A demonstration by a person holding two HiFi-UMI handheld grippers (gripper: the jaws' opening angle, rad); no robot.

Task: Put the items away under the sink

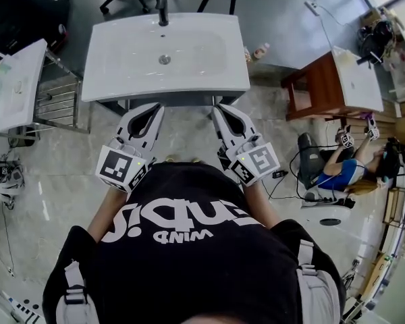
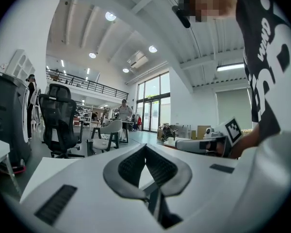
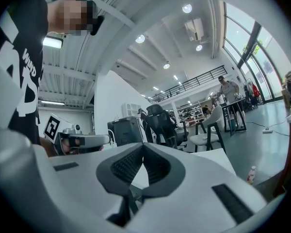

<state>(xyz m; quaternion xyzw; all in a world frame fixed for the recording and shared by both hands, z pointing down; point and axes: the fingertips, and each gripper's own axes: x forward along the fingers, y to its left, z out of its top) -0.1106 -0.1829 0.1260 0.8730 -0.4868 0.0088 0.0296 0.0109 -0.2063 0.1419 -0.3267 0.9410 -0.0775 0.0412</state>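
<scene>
A white sink (image 1: 121, 73) with a dark faucet (image 1: 163, 11) stands straight ahead of me in the head view. My left gripper (image 1: 147, 111) and right gripper (image 1: 223, 111) are held side by side near my chest, tips at the sink's front edge. Both are shut with nothing between the pads. The left gripper (image 2: 145, 147) looks across the sink top into the room, and so does the right gripper (image 3: 143, 147). A small bottle (image 1: 260, 50) stands on the floor to the right of the sink, seen as the small bottle (image 3: 252, 174) in the right gripper view. The space under the sink is hidden.
A wooden side table (image 1: 309, 79) stands to the right, and a person (image 1: 344, 174) sits on the floor beyond it among cables. At the left are a white table (image 1: 13, 86) and a metal rack (image 1: 57, 103). An office chair (image 2: 60, 123) stands behind the sink.
</scene>
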